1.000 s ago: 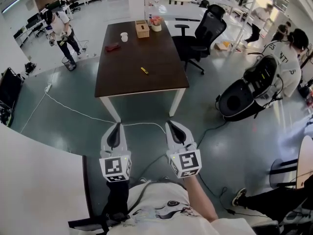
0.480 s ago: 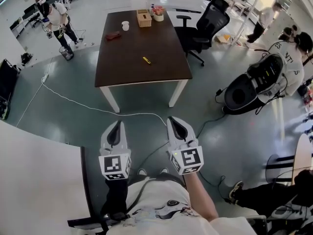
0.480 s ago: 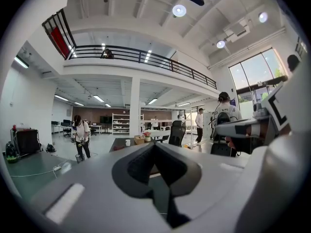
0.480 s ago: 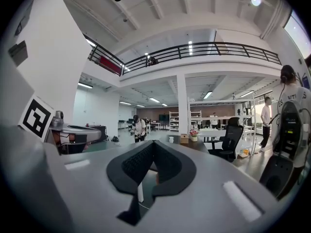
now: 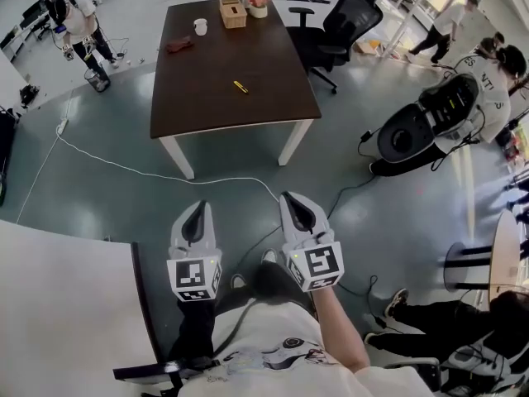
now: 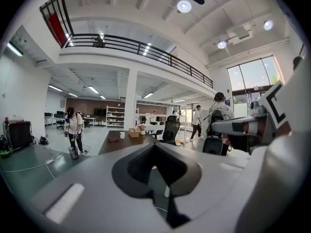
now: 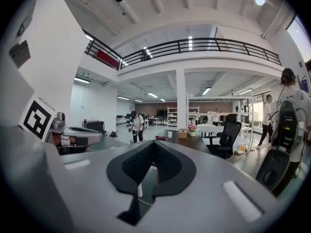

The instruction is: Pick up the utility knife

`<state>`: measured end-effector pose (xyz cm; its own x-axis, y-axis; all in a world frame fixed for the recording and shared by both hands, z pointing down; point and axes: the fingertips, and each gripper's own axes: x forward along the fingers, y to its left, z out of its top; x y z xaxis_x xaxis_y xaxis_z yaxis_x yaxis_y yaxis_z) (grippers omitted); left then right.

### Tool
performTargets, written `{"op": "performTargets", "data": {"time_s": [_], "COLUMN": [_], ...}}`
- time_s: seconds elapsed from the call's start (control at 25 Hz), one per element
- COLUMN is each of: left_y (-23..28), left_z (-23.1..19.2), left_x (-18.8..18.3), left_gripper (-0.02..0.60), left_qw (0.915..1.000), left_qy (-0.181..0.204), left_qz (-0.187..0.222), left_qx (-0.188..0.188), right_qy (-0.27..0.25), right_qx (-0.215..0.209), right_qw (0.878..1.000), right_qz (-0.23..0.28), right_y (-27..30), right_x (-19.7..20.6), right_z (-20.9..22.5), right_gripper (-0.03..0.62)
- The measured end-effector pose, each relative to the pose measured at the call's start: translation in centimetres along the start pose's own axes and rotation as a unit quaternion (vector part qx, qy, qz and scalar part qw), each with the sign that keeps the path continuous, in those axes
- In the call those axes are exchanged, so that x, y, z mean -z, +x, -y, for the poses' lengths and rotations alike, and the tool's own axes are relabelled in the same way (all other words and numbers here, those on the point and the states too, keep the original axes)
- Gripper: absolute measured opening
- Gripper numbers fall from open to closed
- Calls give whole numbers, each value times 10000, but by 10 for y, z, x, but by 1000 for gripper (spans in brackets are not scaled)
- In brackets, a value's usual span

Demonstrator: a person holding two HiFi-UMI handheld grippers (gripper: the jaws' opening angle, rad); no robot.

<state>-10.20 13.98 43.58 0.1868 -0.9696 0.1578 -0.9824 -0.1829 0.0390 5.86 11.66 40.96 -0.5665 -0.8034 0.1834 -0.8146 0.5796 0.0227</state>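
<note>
The utility knife (image 5: 240,87) is a small yellow bar lying on the dark brown table (image 5: 207,98) far ahead, near the table's middle. Both grippers hang over the floor, well short of the table. My left gripper (image 5: 197,211) is shut with nothing in it, and so is my right gripper (image 5: 297,200) beside it. In the left gripper view the shut jaws (image 6: 155,147) point at the distant table (image 6: 127,142). The right gripper (image 7: 154,143) faces the same table (image 7: 194,142). The knife is too small to make out in either gripper view.
A white cup (image 5: 200,26), a tissue box (image 5: 232,11), a flower pot (image 5: 258,0) and a red object (image 5: 178,45) stand at the table's far end. A black office chair (image 5: 347,23) sits right of it. A white cable (image 5: 165,176) crosses the floor. People and black equipment (image 5: 426,131) are at the right.
The table has shifted up and left in the head view as the person walks across the floor. Both grippers keep the same shut pose side by side.
</note>
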Motion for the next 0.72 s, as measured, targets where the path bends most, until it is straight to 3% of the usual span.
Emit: {"op": "performTargets", "data": {"time_s": [0.28, 0.52, 0.72], "left_y": [53, 114, 163], "left_z": [-10, -14, -7], "left_x": [-2, -35, -40], "left_gripper": [-3, -3, -3], "left_qw": [9999, 9992, 9992], "left_qy": [13, 97, 76], "left_qz": [109, 297, 280], "left_qx": [-110, -250, -286], "right_qy": [-58, -123, -157], "right_qx": [-144, -321, -419], "right_qw": [9998, 9988, 9983], "right_qz": [150, 358, 374], "right_y": [48, 95, 126], "right_x": [-2, -30, -36], "right_z": [30, 70, 104], "right_gripper": [2, 2, 2]}}
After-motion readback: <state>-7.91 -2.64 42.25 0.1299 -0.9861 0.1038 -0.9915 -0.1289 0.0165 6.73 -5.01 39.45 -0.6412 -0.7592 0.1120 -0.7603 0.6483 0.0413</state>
